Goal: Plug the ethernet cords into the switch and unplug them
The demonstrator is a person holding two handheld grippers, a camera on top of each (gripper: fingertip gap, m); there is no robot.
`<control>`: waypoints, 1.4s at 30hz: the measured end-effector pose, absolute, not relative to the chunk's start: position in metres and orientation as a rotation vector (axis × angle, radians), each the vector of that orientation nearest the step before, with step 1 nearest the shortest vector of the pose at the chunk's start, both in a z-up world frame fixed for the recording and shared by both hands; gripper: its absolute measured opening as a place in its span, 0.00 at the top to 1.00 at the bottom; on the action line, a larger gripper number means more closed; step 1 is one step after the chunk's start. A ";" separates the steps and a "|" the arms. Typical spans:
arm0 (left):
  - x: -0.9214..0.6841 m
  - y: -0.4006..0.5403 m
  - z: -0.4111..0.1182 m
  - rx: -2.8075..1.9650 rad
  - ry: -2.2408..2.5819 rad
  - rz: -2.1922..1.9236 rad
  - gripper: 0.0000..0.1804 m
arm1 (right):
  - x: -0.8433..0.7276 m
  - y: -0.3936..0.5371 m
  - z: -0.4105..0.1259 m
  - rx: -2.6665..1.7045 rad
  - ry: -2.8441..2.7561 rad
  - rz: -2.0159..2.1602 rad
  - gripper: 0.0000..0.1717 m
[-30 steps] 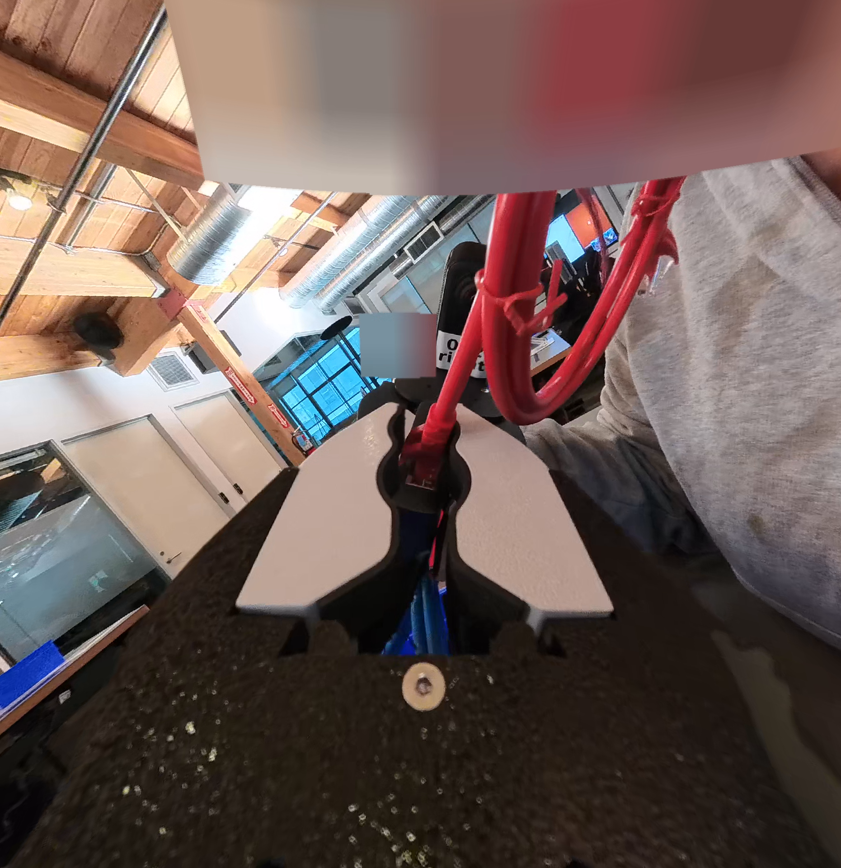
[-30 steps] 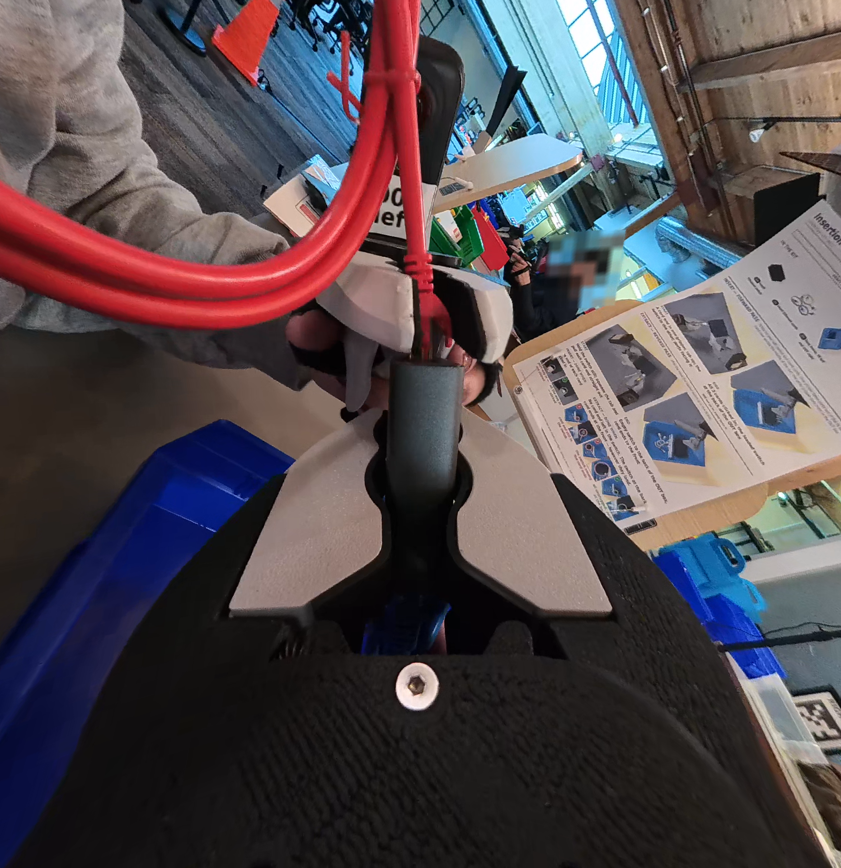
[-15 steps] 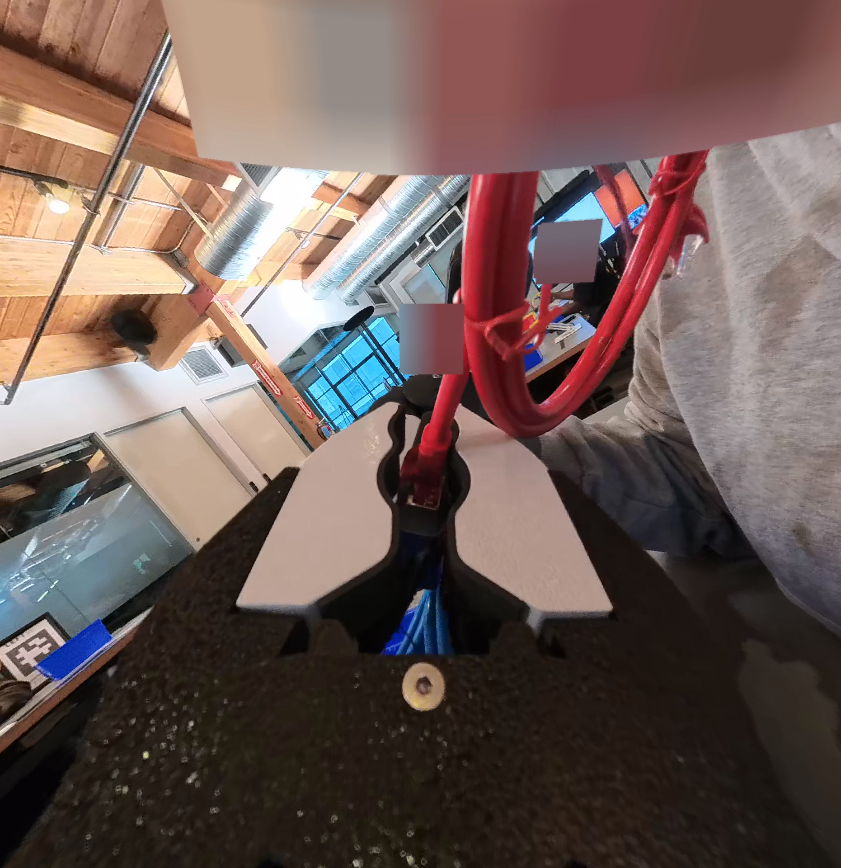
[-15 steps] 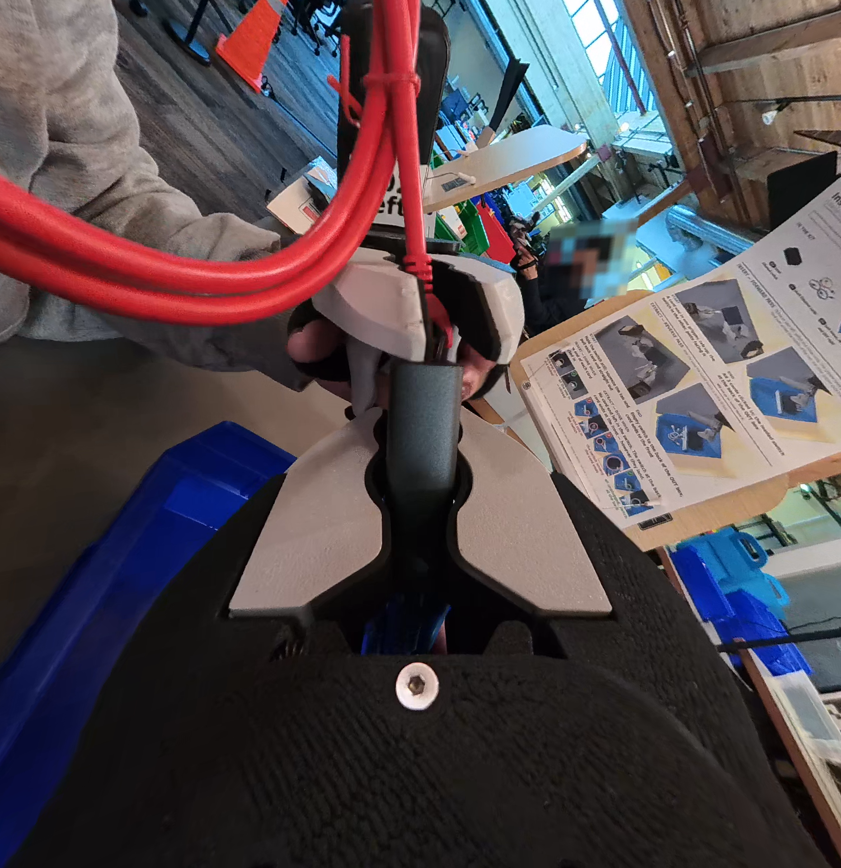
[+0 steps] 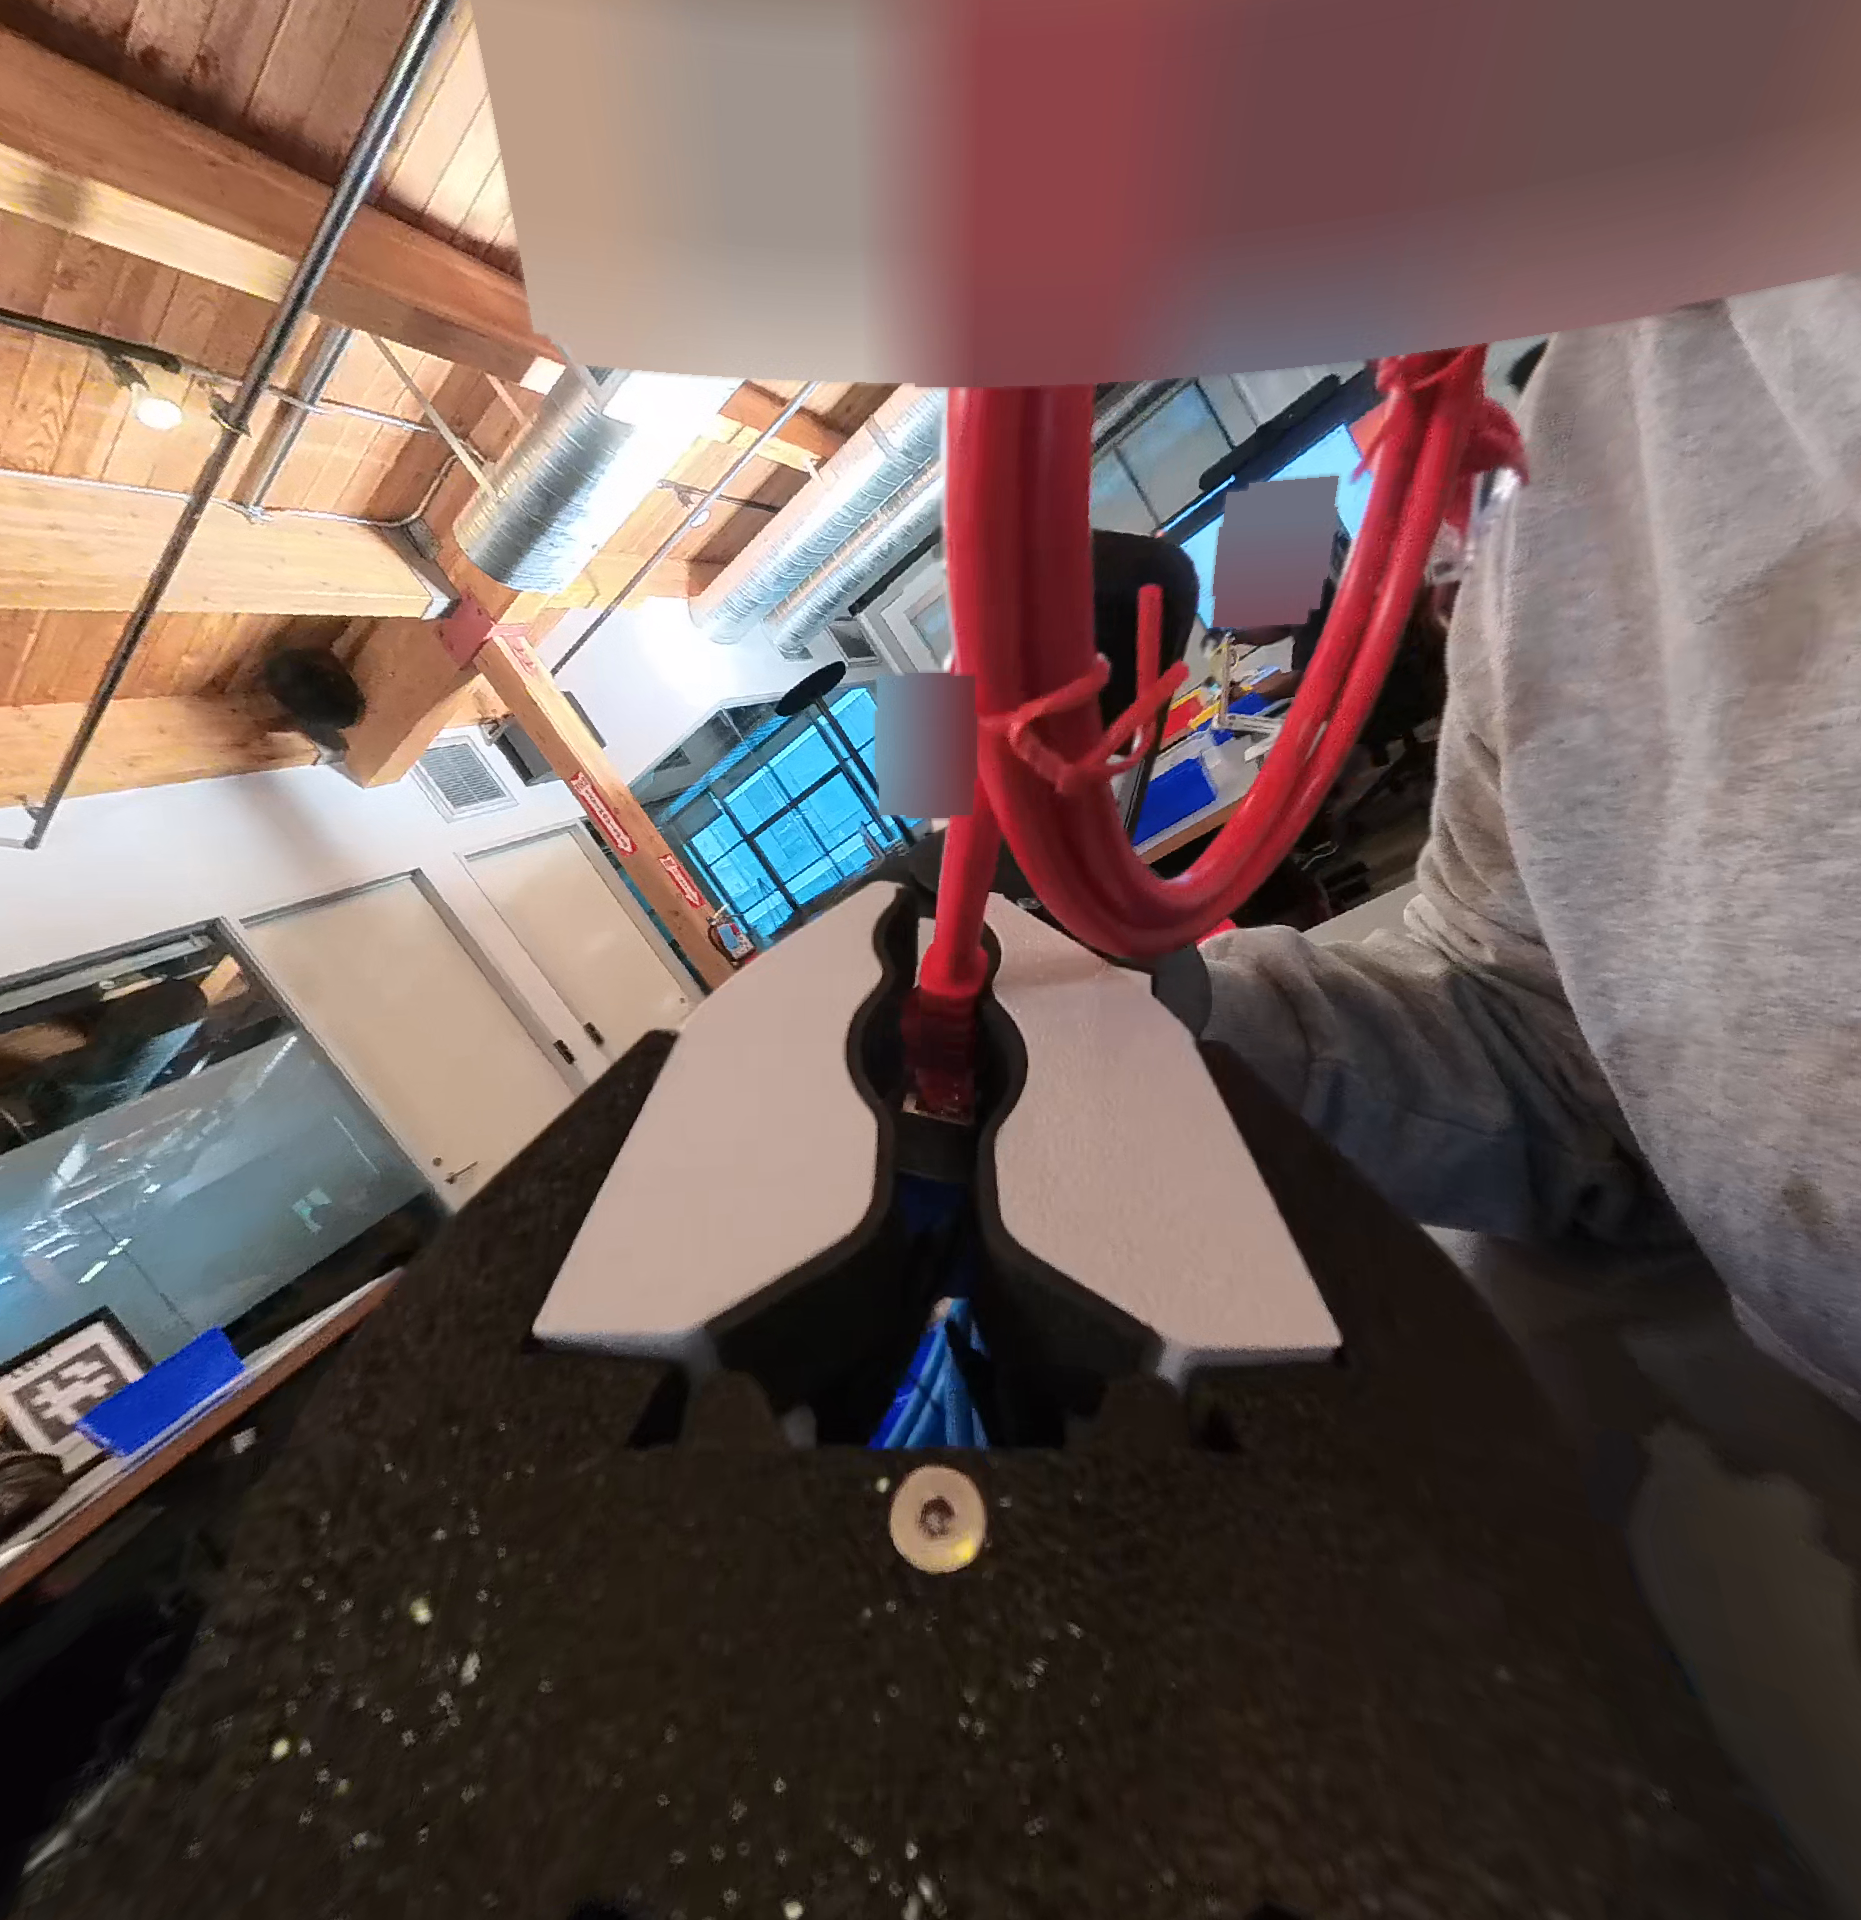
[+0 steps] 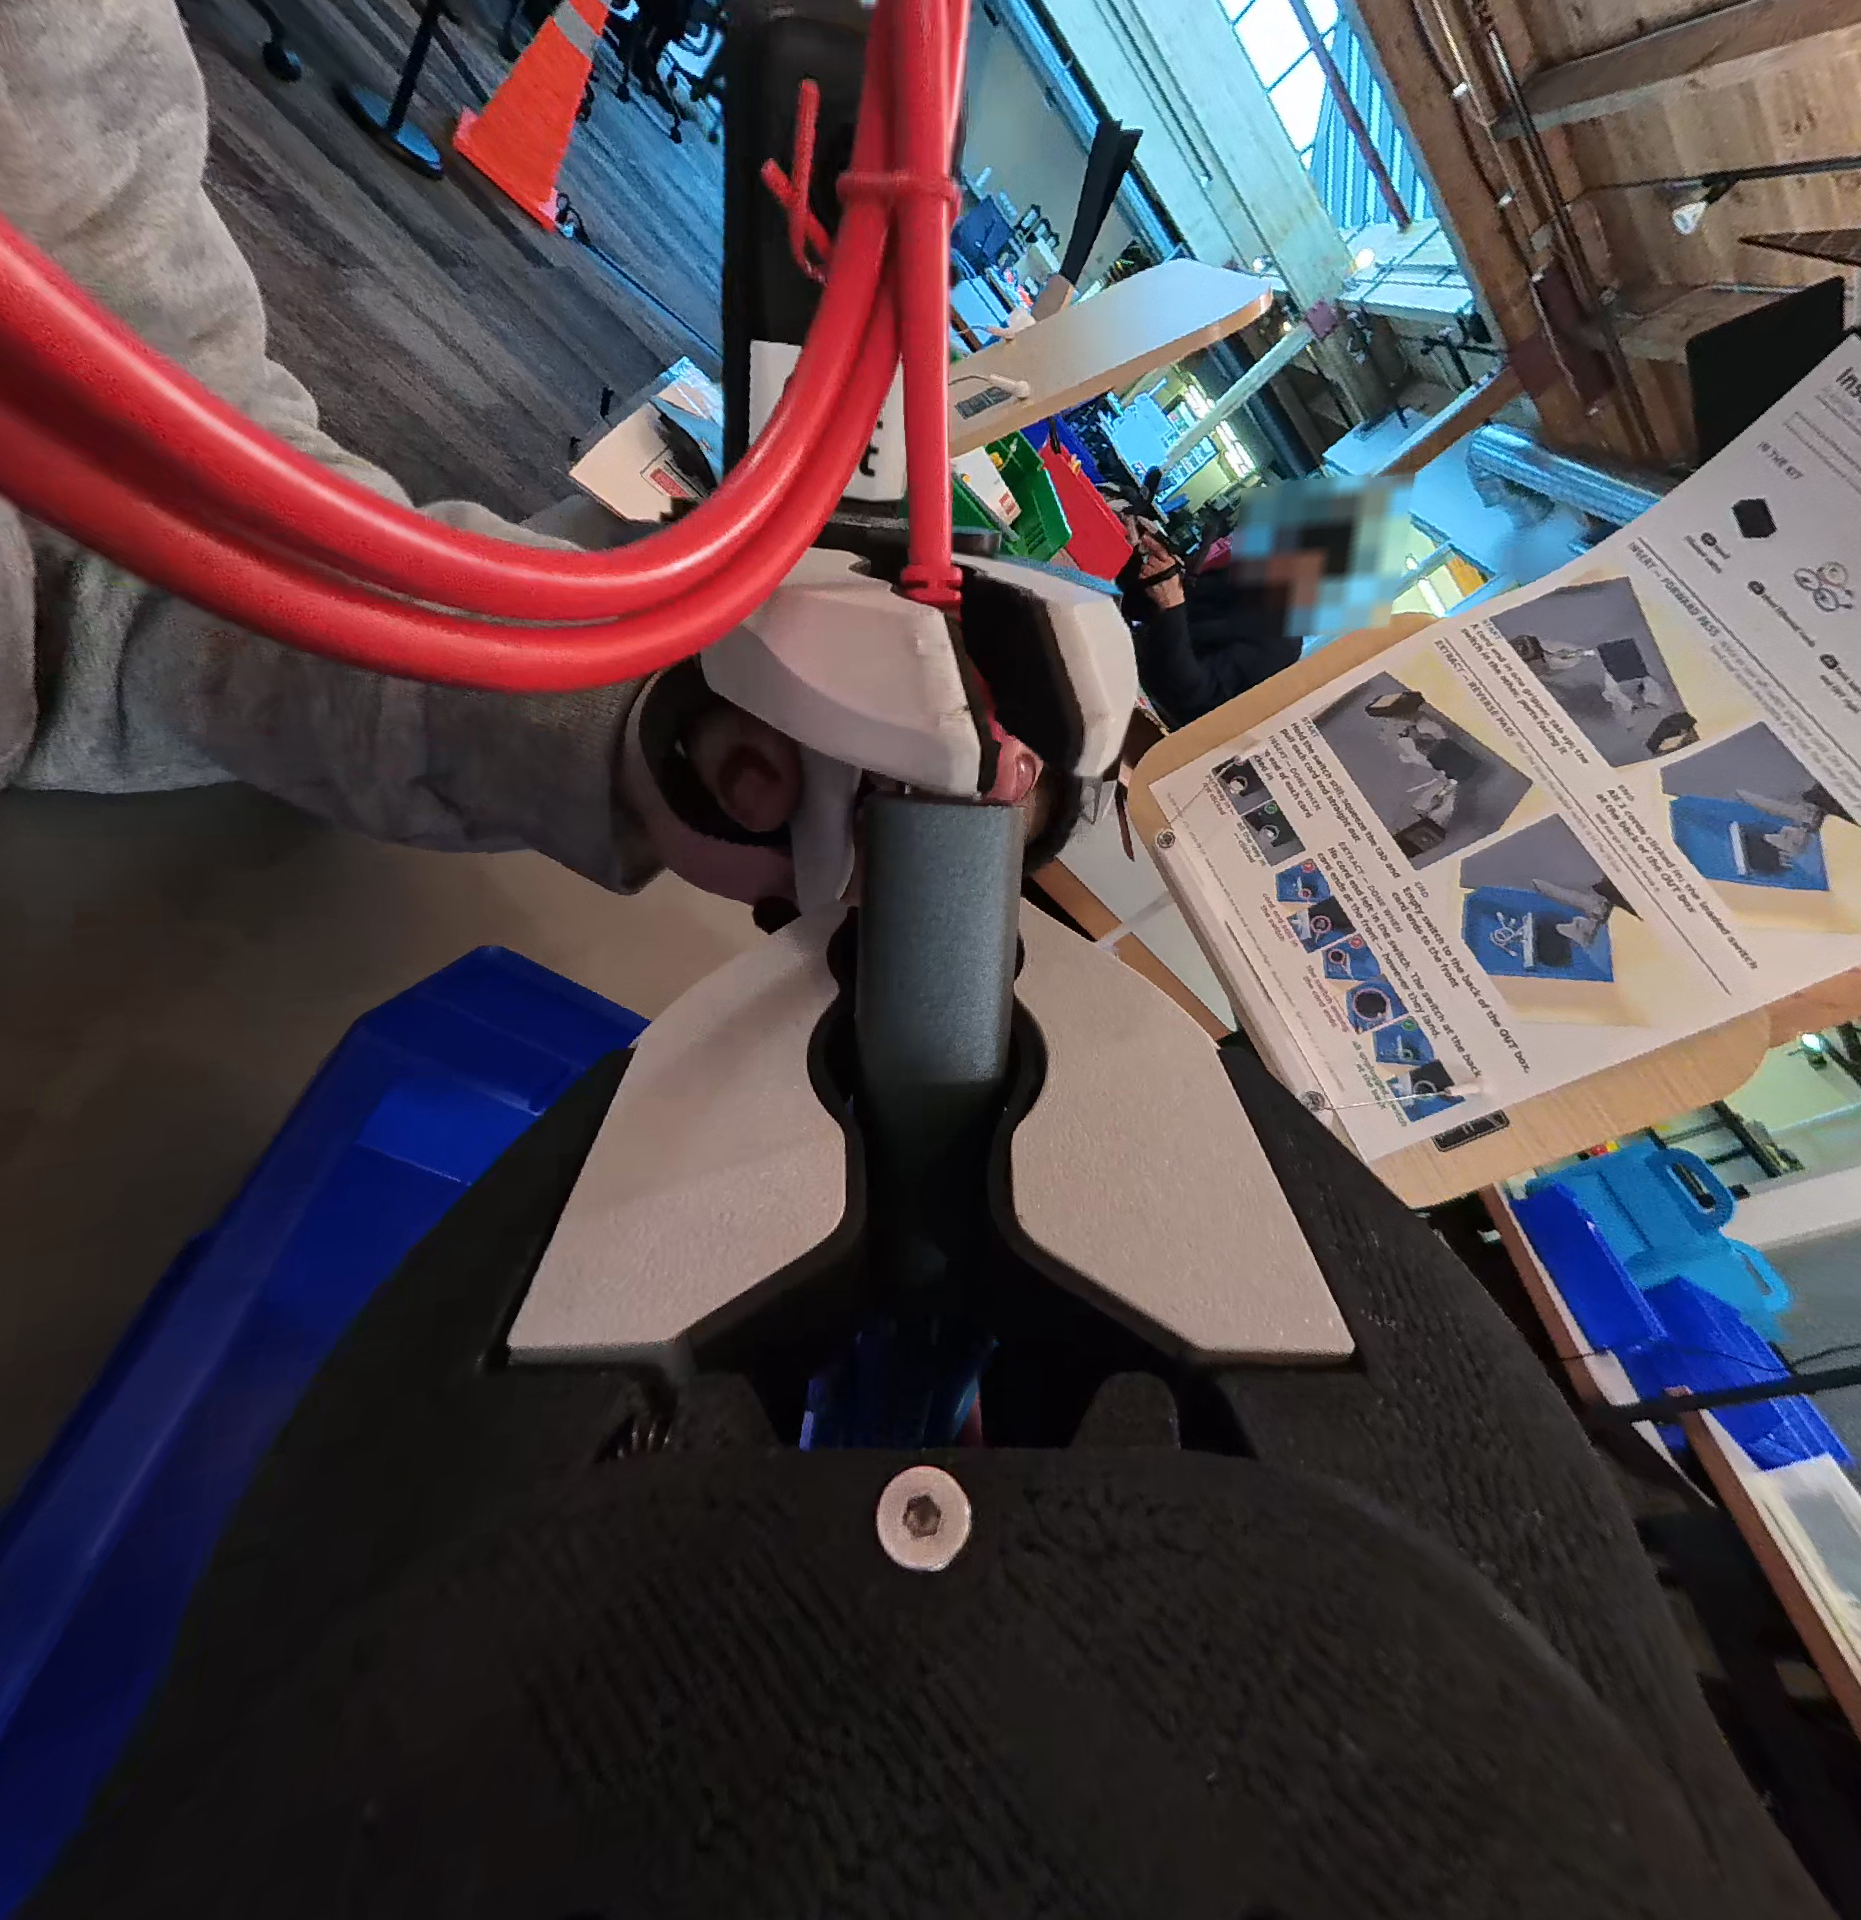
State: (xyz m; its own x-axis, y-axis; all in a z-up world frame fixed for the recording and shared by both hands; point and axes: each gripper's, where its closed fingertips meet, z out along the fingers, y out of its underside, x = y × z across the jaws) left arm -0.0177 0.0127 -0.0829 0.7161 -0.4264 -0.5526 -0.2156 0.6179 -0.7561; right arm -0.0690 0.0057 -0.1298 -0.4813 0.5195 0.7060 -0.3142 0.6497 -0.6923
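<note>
Two grips are live: your left gripper (image 5: 941, 997) is pinched nearly shut on the red ethernet plug (image 5: 941, 1049), pads against its ribbed boot, and your right gripper (image 6: 931, 997) is clamped partway on the dark grey switch (image 6: 936, 935), which fills the notch between the fingers. The plug sits at the switch's far end, just beyond the right fingertips, with the left gripper's white fingers (image 6: 853, 675) right on top of it; whether it is seated in a port I cannot tell.

Risks, as I judge them:
- Plug pushed or pulled off-axis: the tab or port lip could catch, and the switch could slide in the right grip since its matte, slightly grainy shell is smooth-sided.
- Heavy red cable bundle (image 6: 334, 561) hangs off to the side of the switch and drapes over the left finger; its weight could torque the plug or snag a fingertip.
- Pads on the boot rather than the latch: an unplug pull may just stretch the cable.

Materials: cable is glossy round rubber, coiled and cinched with a red twist tie (image 5: 1061, 717). Fingers are white, matte, curved plastic. Below the switch, a hard glossy blue bin (image 6: 282, 1195); to its right, a printed instruction sheet (image 6: 1528, 810) on a wooden board.
</note>
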 end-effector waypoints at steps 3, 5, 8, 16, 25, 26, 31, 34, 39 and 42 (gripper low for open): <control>-0.017 0.009 -0.084 -0.929 0.823 -0.195 0.96 | -0.069 0.003 -0.130 -0.155 -1.815 1.001 0.87; -0.015 0.006 -0.086 -0.940 0.858 -0.223 0.96 | -0.068 0.001 -0.130 -0.127 -1.812 0.983 0.87; -0.011 0.003 -0.088 -0.956 0.905 -0.260 0.96 | -0.065 -0.002 -0.131 -0.098 -1.820 0.975 0.87; -0.014 -0.001 -0.087 -0.927 0.865 -0.408 0.96 | -0.065 -0.001 -0.131 -0.116 -1.835 0.965 0.87; -0.015 -0.004 -0.084 -0.884 0.797 -0.500 0.97 | -0.063 -0.001 -0.130 -0.100 -1.839 0.965 0.87; -0.014 -0.004 -0.084 -0.880 0.794 -0.505 0.97 | -0.062 -0.001 -0.129 -0.099 -1.839 0.973 0.87; -0.014 -0.006 -0.084 -0.862 0.792 -0.516 0.99 | -0.063 0.001 -0.131 -0.096 -1.843 0.986 0.87; -0.014 -0.008 -0.084 -0.853 0.788 -0.526 0.99 | -0.062 0.000 -0.131 -0.082 -1.848 0.986 0.87; -0.006 -0.024 -0.085 -0.796 0.882 -0.599 0.99 | -0.057 -0.011 -0.130 -0.042 -1.856 0.935 0.87; -0.005 -0.033 -0.085 -0.742 0.920 -0.558 0.99 | -0.056 -0.016 -0.127 -0.023 -1.837 0.830 0.87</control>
